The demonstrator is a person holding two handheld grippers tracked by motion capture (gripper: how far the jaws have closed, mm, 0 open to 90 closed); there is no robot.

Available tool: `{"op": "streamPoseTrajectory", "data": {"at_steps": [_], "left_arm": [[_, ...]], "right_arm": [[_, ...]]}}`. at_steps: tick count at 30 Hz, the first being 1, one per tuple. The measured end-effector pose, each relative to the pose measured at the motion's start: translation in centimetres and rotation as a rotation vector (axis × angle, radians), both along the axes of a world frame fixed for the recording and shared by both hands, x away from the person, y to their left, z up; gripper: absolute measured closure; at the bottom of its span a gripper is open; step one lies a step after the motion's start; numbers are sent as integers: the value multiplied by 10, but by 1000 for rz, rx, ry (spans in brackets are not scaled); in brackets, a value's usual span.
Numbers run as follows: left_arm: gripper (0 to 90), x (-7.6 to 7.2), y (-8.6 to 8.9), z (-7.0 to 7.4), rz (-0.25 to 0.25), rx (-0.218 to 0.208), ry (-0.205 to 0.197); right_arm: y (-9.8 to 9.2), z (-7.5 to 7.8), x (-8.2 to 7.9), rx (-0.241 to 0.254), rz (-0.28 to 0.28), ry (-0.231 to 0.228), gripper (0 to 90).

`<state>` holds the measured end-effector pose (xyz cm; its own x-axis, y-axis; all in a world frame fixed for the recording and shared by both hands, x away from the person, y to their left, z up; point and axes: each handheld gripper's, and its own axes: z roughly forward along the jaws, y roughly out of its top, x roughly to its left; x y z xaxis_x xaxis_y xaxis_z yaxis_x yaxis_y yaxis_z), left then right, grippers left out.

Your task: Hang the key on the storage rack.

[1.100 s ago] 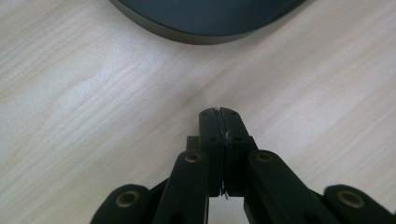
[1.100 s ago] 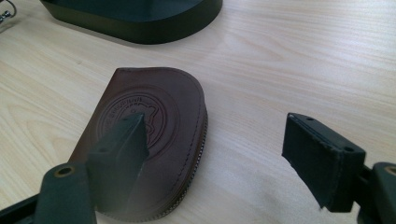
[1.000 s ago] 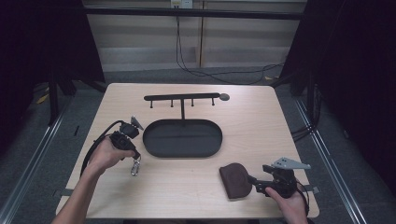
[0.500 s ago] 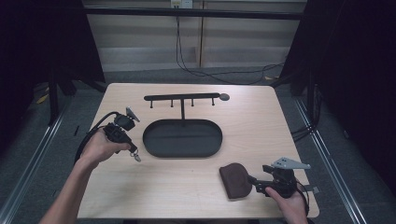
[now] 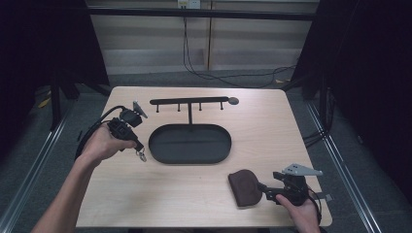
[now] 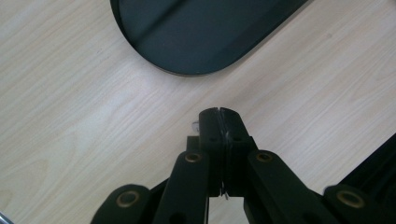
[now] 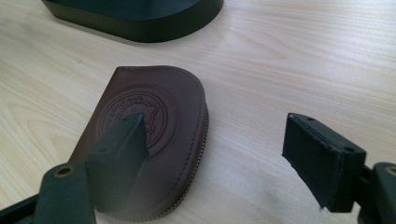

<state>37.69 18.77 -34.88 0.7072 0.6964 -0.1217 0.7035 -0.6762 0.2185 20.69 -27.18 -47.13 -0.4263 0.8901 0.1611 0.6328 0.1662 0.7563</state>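
My left gripper (image 5: 137, 147) hovers above the table left of the black oval tray (image 5: 189, 145), held in a hand. Its jaws are pressed together (image 6: 219, 112) on a small metal clasp (image 5: 141, 156) that dangles below them; a sliver of the clasp (image 6: 194, 125) peeks out beside the tips. A brown leather pouch (image 5: 244, 187) lies flat at the front right. My right gripper (image 5: 263, 187) rests just right of it, jaws wide open (image 7: 215, 119). One jaw sits over the pouch (image 7: 154, 107) with its zipped curved edge, the other over bare wood.
A black rack with several small hooks (image 5: 189, 101) stands behind the tray on a thin post. The tray's edge (image 6: 196, 32) lies just ahead of the left jaws and its wall (image 7: 140, 18) beyond the pouch. Light wooden tabletop (image 5: 145, 194) stretches across the front.
The left hand has lifted off the table and drifted toward the far left, carrying the small clasp with it. The right gripper and the pouch have stayed put.
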Motion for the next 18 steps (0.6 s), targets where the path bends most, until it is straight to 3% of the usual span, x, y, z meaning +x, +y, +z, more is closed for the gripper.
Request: {"op": "streamPoseTrajectory", "data": {"at_steps": [14,18], "left_arm": [[894,15,-23,32,-24,39,-16],[894,20,-26,34,-24,44,-8]], "right_arm": [[0,0,-1,-1,7,-4,215],[0,0,-1,-1,6,-4,214]]}}
